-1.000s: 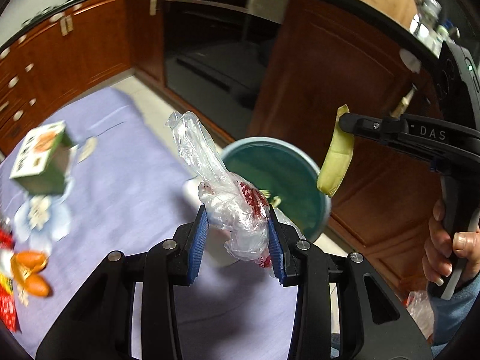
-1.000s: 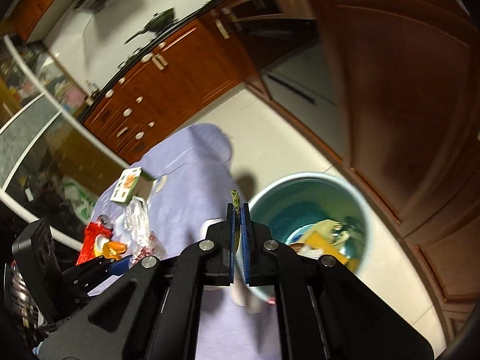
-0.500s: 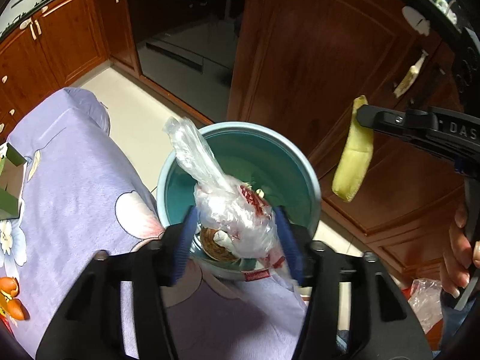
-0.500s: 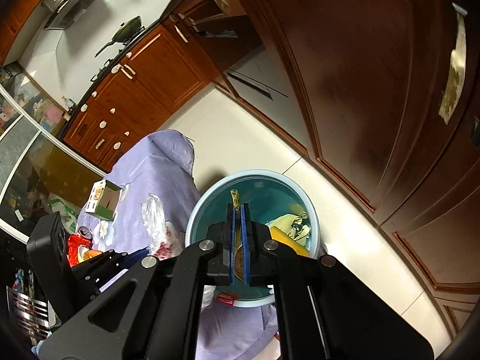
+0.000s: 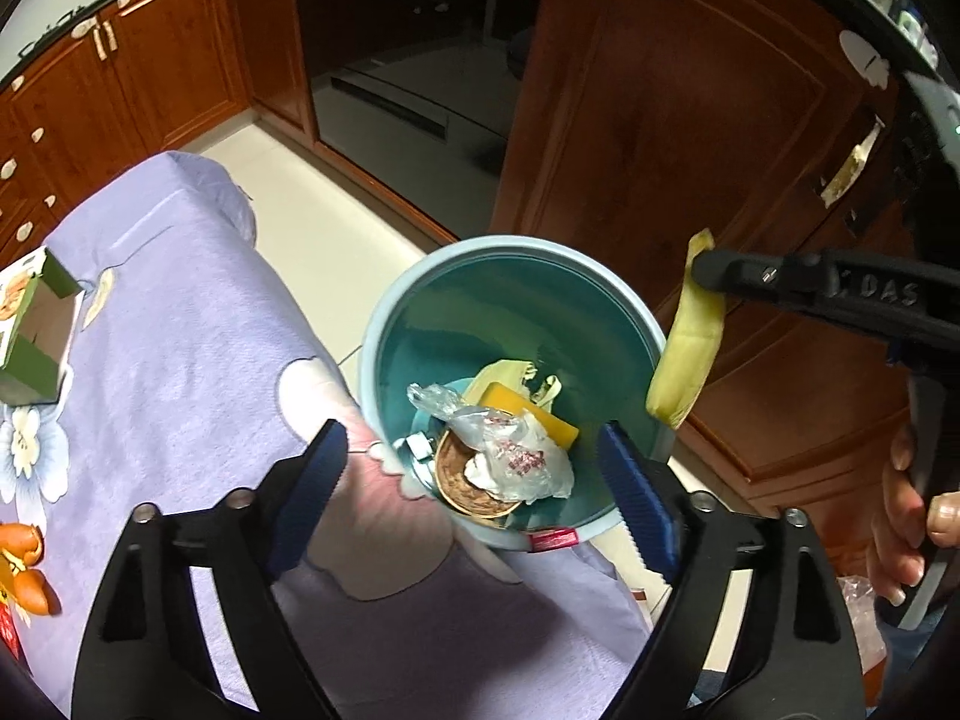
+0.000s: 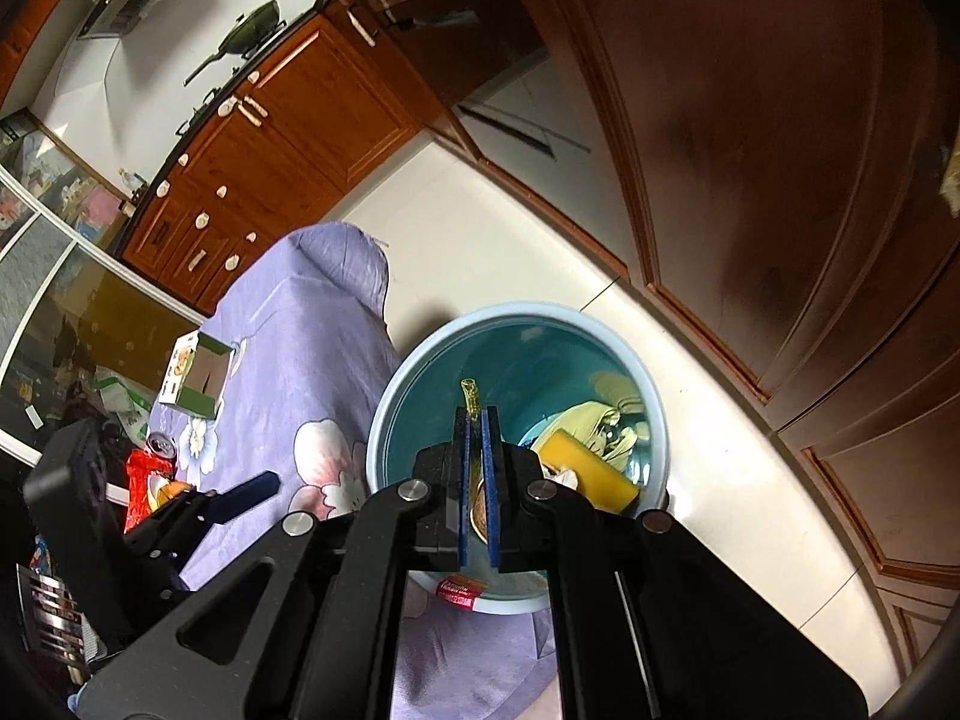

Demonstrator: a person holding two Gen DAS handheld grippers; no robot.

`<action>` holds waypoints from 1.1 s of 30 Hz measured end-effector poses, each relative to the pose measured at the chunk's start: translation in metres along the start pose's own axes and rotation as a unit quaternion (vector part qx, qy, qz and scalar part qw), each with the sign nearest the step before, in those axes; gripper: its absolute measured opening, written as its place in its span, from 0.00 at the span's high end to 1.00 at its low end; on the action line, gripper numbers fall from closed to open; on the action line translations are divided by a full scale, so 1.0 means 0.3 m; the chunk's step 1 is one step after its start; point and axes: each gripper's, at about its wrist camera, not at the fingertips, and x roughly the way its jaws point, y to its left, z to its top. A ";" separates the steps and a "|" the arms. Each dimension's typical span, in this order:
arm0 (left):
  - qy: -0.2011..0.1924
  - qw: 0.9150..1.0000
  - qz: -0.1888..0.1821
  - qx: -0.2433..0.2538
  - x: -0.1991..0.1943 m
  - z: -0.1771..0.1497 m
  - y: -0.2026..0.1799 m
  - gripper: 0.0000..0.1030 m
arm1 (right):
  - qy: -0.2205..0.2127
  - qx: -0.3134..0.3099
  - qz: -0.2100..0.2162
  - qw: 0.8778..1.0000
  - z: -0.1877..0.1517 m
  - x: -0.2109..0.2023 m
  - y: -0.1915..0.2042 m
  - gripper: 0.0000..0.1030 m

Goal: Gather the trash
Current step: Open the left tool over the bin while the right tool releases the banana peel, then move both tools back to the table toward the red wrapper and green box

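Item: banana peel (image 5: 684, 354), one strip, yellow-green, hanging limp from the right gripper (image 6: 478, 420), whose jaws are pressed together on its upper end; only a short stub shows above the pads in the right wrist view. Location: in the air just beside the right rim of the blue bin (image 5: 384, 324), not yet over its mouth. Handling: judged light, soft and floppy, slick on its inner face; a pinch near the top suits it, since it droops and swings freely below. It should fall straight once let go over the opening. Item: clear plastic bag (image 5: 510, 450) with red print, lying in the bin on a brown round lid or dish (which, the view does not make plain), beside a yellow sponge-like block (image 5: 531, 414). Judged very light, crinkly, apt to cling to pads. The left gripper (image 5: 474, 480) hangs above it, jaws opening wide, nothing between them. Remaining on the purple cloth (image 5: 180, 330), left and far: green carton (image 5: 33, 324), stiff and hollow; near left, orange peel (image 5: 24, 564).
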 end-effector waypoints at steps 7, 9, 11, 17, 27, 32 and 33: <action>-0.007 0.999 -0.003 -0.036 -0.044 -0.023 0.072 0.08 | 0.032 0.010 0.004 0.999 -0.015 0.071 0.024 0.84; -0.007 0.999 -0.003 -0.043 -0.053 -0.032 0.090 0.08 | 0.034 0.013 0.000 0.999 -0.020 0.080 0.030 0.71; -0.008 0.999 -0.005 -0.051 -0.064 -0.042 0.109 0.08 | 0.030 0.015 -0.004 0.999 -0.024 0.077 0.035 0.51; -0.012 0.997 -0.009 -0.071 -0.101 -0.070 0.148 0.07 | 0.029 0.010 -0.019 0.999 -0.030 0.068 0.068 0.27; -0.025 0.996 -0.012 -0.085 -0.170 -0.115 0.211 0.06 | 0.041 0.017 -0.035 0.998 -0.049 0.067 0.129 0.21; -0.034 0.995 -0.017 -0.094 -0.212 -0.134 0.243 0.06 | 0.033 0.012 -0.045 0.998 -0.067 0.044 0.170 0.16; -0.037 0.995 -0.018 -0.094 -0.222 -0.140 0.248 0.06 | 0.032 0.011 -0.047 0.998 -0.069 0.038 0.177 0.16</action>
